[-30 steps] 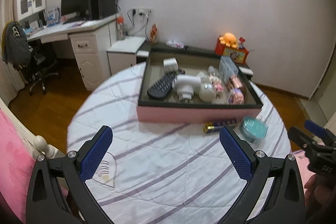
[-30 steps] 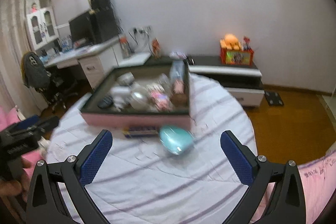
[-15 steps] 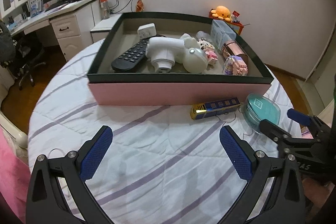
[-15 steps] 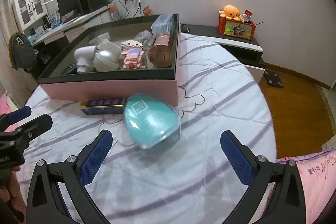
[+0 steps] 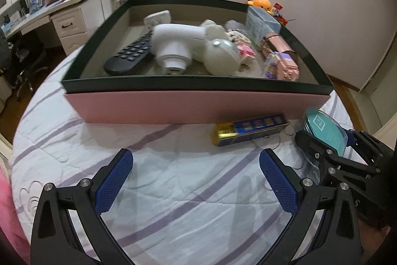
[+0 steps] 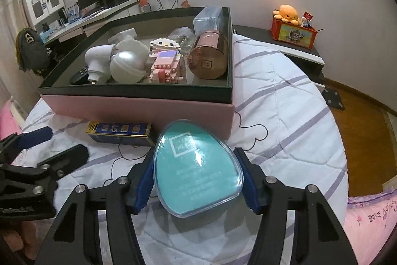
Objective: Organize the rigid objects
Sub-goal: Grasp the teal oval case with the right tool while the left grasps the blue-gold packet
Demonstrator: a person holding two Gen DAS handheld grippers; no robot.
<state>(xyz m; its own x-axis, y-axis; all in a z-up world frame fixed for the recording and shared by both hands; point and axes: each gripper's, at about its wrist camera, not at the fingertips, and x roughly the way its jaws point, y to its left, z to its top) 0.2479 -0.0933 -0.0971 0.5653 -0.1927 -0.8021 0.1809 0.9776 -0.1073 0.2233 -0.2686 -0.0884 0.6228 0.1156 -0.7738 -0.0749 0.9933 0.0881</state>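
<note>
Currently, status by item, every place referred to the pink box (image 6: 139,111):

Step in hand: pickup of the teal egg-shaped case (image 6: 196,170), which lies on the striped bedcover (image 6: 285,121) just in front of the pink box's near right corner.

Right gripper (image 6: 196,173): my jaws are closing around the teal egg-shaped case. The case sits between the blue pads (image 6: 144,180), which meet its two flanks at the widest part; I judge the pinch as forming, not yet proven firm.

Left gripper (image 5: 196,180): my jaws stand spread with nothing between them, hovering over bare bedcover well in front of the pink box's near wall.

Other loose item: the blue-and-gold carton (image 5: 250,129) lies against the near wall of the pink box, just left of the case.

Box contents: remote control (image 5: 129,56), white device (image 5: 173,46), block figure (image 6: 165,63) and copper canister (image 6: 209,58) already inside.

Progress: by my reading, two items remain outside, the case and the carton.

Next move: complete the squeeze, then lift clear of the bedcover and over the dark rim (image 6: 134,90) before lowering into a free patch.

Caution: the shell is smooth and curved; I expect it may slip forward out of the pads if squeezed off-centre.
</note>
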